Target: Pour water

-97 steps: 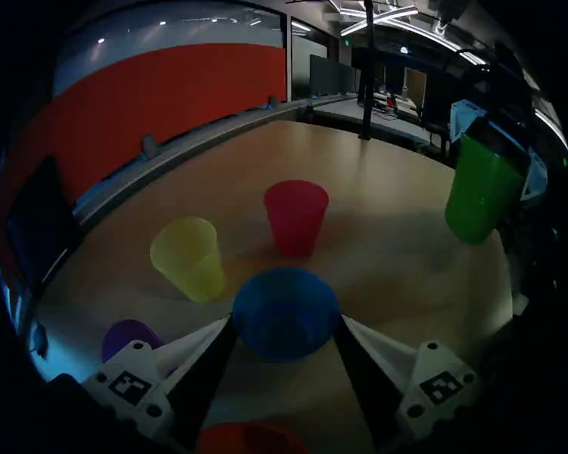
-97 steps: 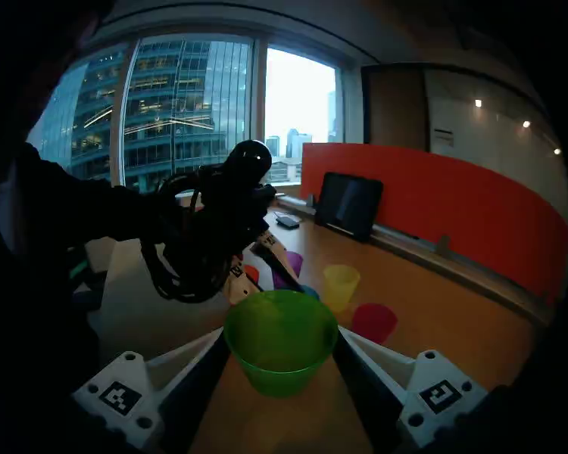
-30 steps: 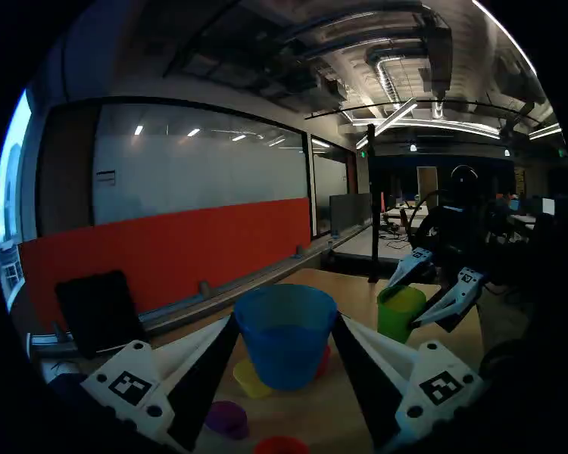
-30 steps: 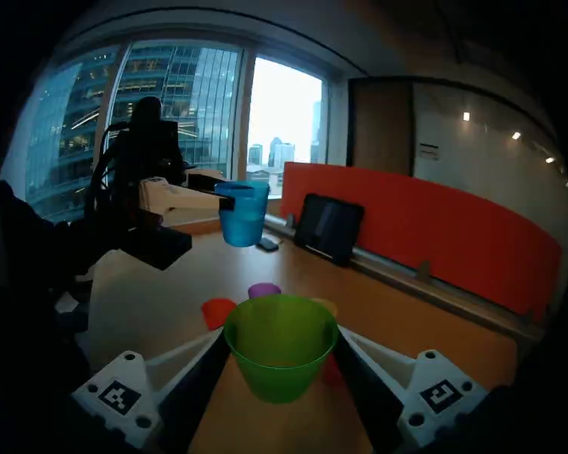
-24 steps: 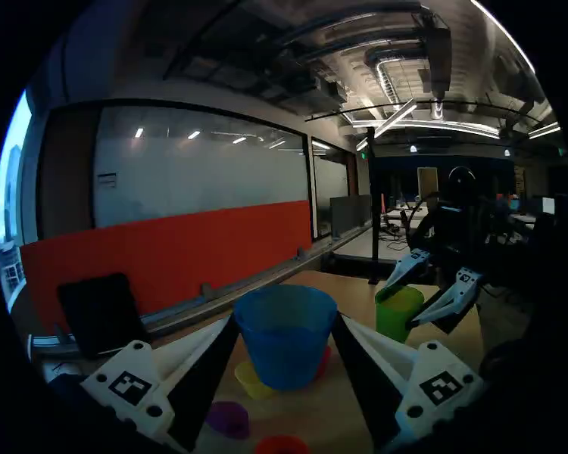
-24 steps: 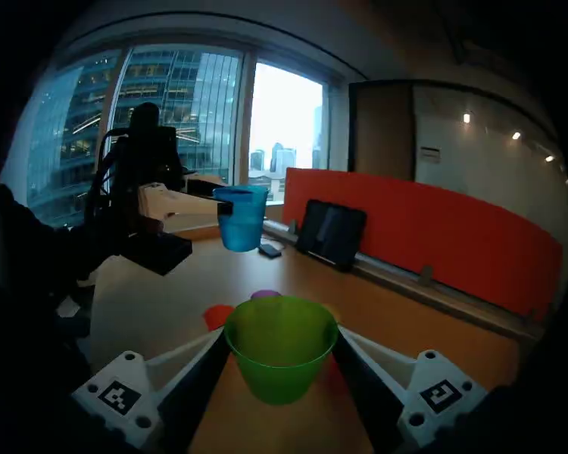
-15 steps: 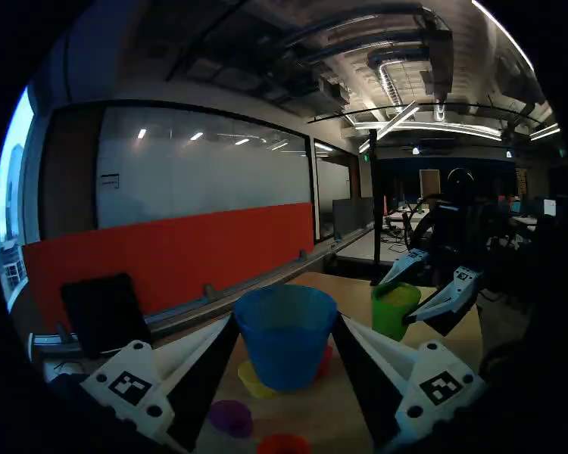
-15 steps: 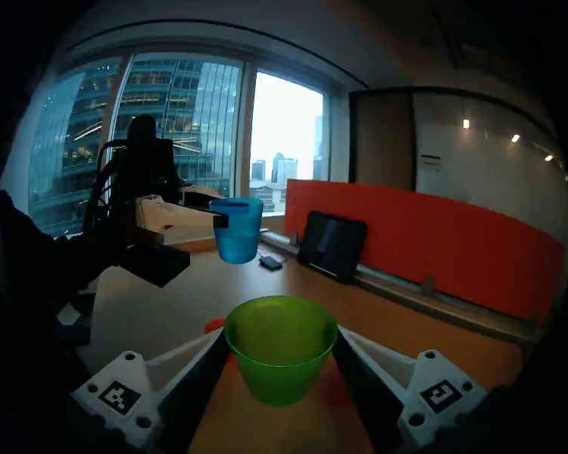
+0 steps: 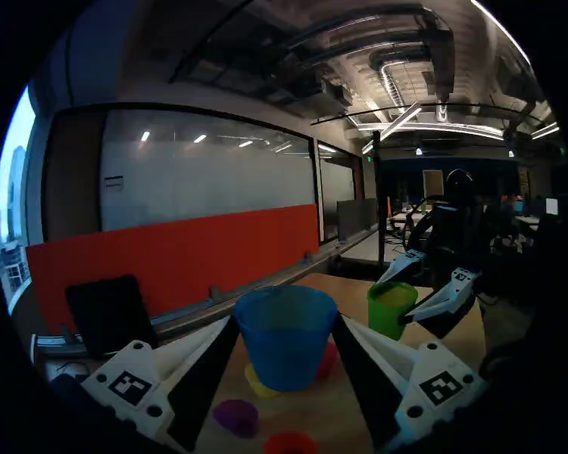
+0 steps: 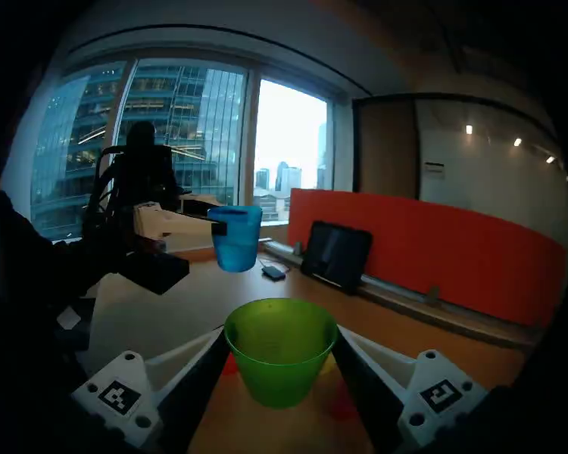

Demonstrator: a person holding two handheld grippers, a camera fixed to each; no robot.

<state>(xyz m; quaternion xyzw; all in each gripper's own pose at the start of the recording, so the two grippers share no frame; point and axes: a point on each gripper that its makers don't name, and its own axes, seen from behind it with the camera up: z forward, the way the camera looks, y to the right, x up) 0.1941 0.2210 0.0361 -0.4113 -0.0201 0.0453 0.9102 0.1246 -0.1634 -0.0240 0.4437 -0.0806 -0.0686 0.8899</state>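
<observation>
So that nothing spills before pouring, I clamp the blue cup upright in the left gripper, with the green cup in the right gripper ahead.

Your left tool holds the left cup upright between its fingers, above the worktop. Loose cups stand on the worktop below and behind it. To its right, farther off, your right tool holds the right cup upright. A tablet stands at the left, before the partition.
</observation>
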